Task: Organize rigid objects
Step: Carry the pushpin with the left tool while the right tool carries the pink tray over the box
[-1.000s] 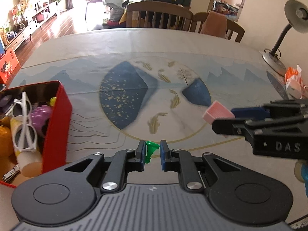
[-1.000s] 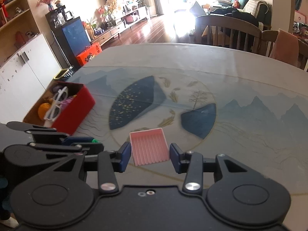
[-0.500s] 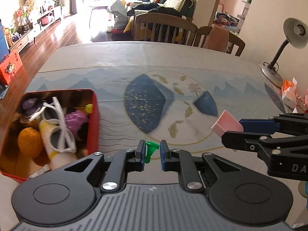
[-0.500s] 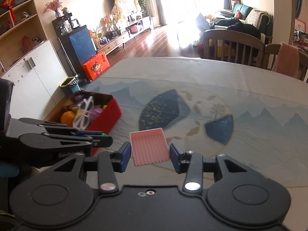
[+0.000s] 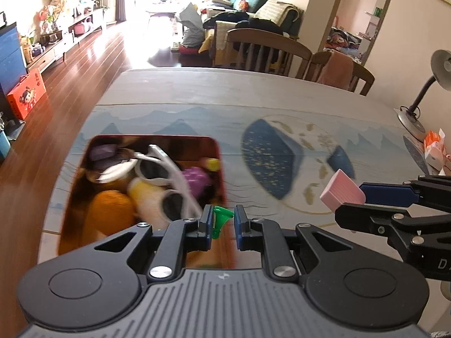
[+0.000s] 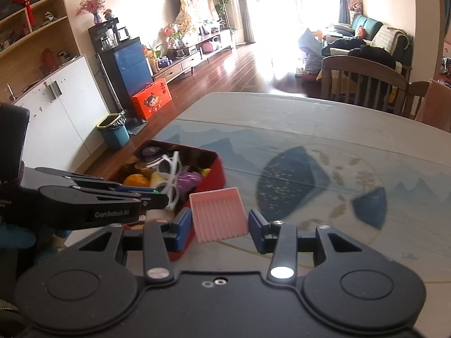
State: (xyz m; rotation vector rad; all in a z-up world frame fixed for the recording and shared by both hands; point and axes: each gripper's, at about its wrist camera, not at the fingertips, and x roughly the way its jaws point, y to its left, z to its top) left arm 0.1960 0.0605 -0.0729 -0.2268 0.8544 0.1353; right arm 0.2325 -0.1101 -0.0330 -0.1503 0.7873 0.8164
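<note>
My left gripper [image 5: 222, 219] is shut on a small green funnel-shaped piece [image 5: 220, 220] and hangs over the near right corner of the red tin [image 5: 222, 169]. The tin holds white sunglasses [image 5: 169, 169], an orange ball [image 5: 110, 211], a purple toy [image 5: 196, 177] and other small items. My right gripper [image 6: 221, 221] is shut on a ridged pink tray [image 6: 218, 214], carried just right of the tin [image 6: 217, 174]. In the left wrist view the pink tray [image 5: 341, 193] shows at the right between the right gripper's fingers [image 5: 386, 194].
A painted mat covers the table [image 5: 253, 107]. A desk lamp [image 5: 420, 95] and small packets [image 5: 434, 149] stand at the right edge. Wooden chairs [image 5: 265, 50] line the far side. Beyond the left edge is wooden floor [image 6: 225, 67] with a bin [image 6: 112, 132].
Both grippers have moved left across the table with their loads. The red tin has come from the left margin to directly under the left gripper.
</note>
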